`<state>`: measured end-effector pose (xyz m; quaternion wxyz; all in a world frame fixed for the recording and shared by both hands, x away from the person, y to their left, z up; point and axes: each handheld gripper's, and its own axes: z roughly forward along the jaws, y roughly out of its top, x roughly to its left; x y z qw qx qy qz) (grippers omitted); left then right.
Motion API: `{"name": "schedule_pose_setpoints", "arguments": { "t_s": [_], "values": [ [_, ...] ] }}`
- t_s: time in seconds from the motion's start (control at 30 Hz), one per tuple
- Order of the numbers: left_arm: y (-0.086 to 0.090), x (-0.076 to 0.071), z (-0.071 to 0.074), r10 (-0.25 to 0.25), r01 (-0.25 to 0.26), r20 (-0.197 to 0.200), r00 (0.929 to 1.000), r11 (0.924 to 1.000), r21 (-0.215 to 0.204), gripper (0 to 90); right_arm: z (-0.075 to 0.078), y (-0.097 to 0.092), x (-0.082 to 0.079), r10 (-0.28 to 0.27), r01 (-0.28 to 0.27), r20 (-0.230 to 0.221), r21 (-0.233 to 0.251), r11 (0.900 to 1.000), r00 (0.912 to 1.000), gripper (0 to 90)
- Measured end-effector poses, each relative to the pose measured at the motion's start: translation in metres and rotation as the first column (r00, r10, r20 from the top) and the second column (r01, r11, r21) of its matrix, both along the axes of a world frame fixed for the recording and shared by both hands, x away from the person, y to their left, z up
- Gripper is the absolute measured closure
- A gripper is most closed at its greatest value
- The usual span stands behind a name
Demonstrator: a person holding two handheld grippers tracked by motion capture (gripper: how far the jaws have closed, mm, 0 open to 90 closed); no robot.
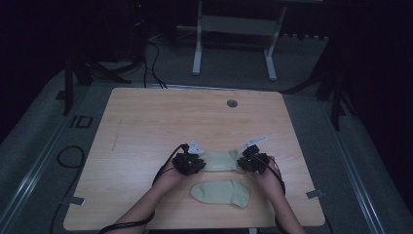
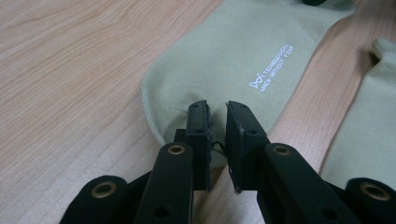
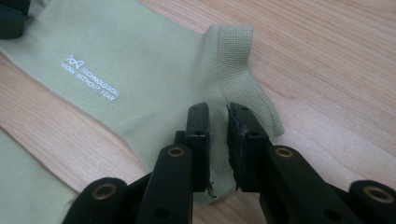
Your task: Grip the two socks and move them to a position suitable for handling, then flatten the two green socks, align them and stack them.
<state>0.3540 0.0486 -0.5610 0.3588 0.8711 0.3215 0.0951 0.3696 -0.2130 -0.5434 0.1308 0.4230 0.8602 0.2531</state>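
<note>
Two pale green socks lay on the wooden worktop (image 1: 146, 117), and the work in hand looked like laying out or pairing them. The far sock (image 1: 221, 161) was stretched flat between the two grippers, near the middle of the worktop's near half. The near sock (image 1: 221, 193) lay just in front of it, untouched, toe to the left and cuff to the right.

The left gripper (image 2: 217, 112) sat at the far sock's toe end (image 2: 187, 93). Its fingers (image 2: 198, 126) stood a narrow slit apart, with the sock's edge running under and between them. No firm pinch showed, so I read them as barely parted rather than clamped (hard to be sure at that angle). The right gripper (image 3: 218, 114) sat at the cuff end, its fingers (image 3: 198, 128) likewise a slit apart over the fabric just beside the ribbed cuff band (image 3: 238, 65).

My guess at the step: the sock had been set down flat and the grip was being let go. The next move would call for lifting both grippers clear without dragging the cloth, then going for the near sock.

The fabric was a thin, smooth knit, limp and flat, with small white lettering (image 2: 273, 67) printed mid-foot. The cuff was a coarser ribbed weave, curled slightly at one corner. The worktop was light wood grain, matte, with a round cable hole (image 1: 232, 103) at the far edge.
</note>
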Motion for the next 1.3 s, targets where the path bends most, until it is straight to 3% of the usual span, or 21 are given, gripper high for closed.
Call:
{"name": "schedule_pose_setpoints", "arguments": {
  "t_s": [0.23, 0.47, 0.57, 0.67, 0.8, 0.9, 1.1, 1.3],
  "values": [
    [-0.001, 0.003, 0.0, 0.011, -0.011, 0.0, 0.9999, 0.9999, 0.007, 79.1, 0.0, 0.0, 0.005, -0.012, 0.012, -0.004, 0.001, 0.9999, 0.9999, 77.3],
    [0.0, 0.003, 0.001, 0.014, -0.014, -0.015, 0.9998, 0.9998, -0.014, 78.2, 0.002, 0.002, 0.006, 0.007, -0.006, -0.027, 0.018, 0.9998, 0.9996, 72.5],
    [0.004, 0.0, 0.01, -0.005, 0.005, -0.009, 0.9999, 0.9988, -0.049, 64.3, 0.007, 0.003, 0.002, 0.023, -0.022, -0.024, 0.045, 0.9988, 0.9994, 70.0],
    [0.005, -0.002, 0.016, -0.001, 0.001, -0.003, 1.0, 0.9987, -0.05, 53.8, 0.013, 0.004, -0.001, 0.035, -0.034, -0.012, 0.058, 0.9977, 0.9993, 66.1],
    [0.004, -0.01, 0.026, -0.001, 0.001, 0.005, 1.0, 0.9996, -0.029, 51.3, 0.022, 0.007, -0.006, 0.051, -0.05, -0.011, 0.102, 0.9935, 0.9986, 53.9],
    [0.005, -0.016, 0.03, 0.001, -0.001, 0.006, 1.0, 0.9992, -0.041, 51.3, 0.026, 0.008, -0.011, 0.07, -0.069, -0.006, 0.111, 0.9915, 0.9975, 50.4],
    [0.012, -0.033, 0.039, 0.016, -0.016, -0.011, 0.9998, 0.9987, -0.047, 50.3, 0.04, -0.003, -0.025, 0.066, -0.067, 0.007, 0.145, 0.9872, 0.9978, 46.0],
    [0.018, -0.049, 0.045, 0.011, -0.011, -0.005, 0.9999, 0.9993, -0.035, 49.0, 0.046, -0.016, -0.039, 0.077, -0.079, 0.023, 0.133, 0.988, 0.9968, 45.7]
  ]
}}
